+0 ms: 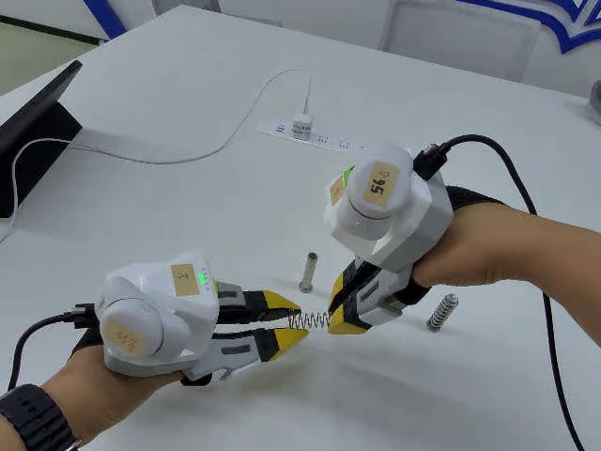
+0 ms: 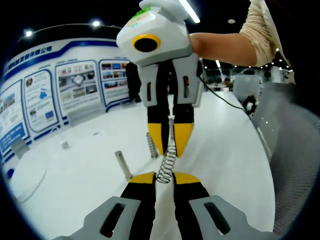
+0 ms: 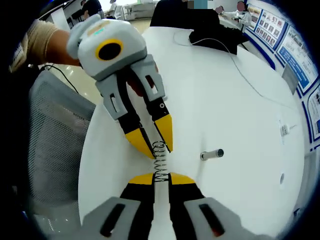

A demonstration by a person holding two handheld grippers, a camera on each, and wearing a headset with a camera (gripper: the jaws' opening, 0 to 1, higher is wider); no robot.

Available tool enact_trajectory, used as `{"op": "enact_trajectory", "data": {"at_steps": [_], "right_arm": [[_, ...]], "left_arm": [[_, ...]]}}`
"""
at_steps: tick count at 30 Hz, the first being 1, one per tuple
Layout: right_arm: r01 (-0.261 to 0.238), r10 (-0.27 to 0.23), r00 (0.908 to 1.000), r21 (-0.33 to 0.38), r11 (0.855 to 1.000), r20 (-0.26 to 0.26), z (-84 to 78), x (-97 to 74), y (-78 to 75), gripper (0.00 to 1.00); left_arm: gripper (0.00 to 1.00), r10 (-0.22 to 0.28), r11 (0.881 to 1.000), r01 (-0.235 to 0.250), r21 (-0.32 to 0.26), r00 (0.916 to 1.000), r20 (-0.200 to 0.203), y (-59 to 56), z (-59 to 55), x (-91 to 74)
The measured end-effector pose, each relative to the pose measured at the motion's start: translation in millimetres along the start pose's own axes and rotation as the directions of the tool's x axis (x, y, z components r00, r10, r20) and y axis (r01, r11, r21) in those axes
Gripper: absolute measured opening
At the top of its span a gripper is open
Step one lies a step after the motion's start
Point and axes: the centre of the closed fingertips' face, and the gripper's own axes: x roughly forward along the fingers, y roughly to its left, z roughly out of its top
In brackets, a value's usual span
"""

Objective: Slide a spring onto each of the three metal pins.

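Note:
A short spring [image 1: 310, 319] hangs level between my two grippers just above the white table [image 1: 188, 216]. My left gripper [image 1: 289, 326] is shut on one end of the spring [image 2: 167, 162]. My right gripper [image 1: 338, 318] meets its other end; a thin grey pin [image 2: 171, 126] shows between the right jaws, which are closed on it. In the right gripper view the spring [image 3: 160, 160] runs from my own tips [image 3: 161, 178] to the left gripper [image 3: 156, 146]. A second metal pin [image 1: 308, 272] stands upright just behind. Another spring [image 1: 441, 312] lies to the right.
A white power strip [image 1: 310, 134] with a plug and a long cable lies at the back of the table. A dark screen on a stand [image 1: 33, 127] sits at the left edge. A mesh chair [image 3: 55, 150] stands beside the table.

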Motion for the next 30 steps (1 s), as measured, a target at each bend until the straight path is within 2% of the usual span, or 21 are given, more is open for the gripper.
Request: {"op": "enact_trajectory", "data": {"at_steps": [16, 30], "right_arm": [[0.02, -0.021, 0.9998, -0.078, 0.997, -0.008, 20.3, -20.7, 5.5, 0.11], [0.042, -0.041, 0.9991, -0.124, 0.991, 0.006, 37.4, -24.9, 6.6, 0.11]], "left_arm": [[0.11, -0.014, 1.0, 0.014, 0.001, 0.9999, -0.002, -4.2, 4.0, 2.0], [0.11, -0.009, 1.0, 0.009, -0.01, 0.9999, 0.011, -4.3, 7.1, 3.3]]}}
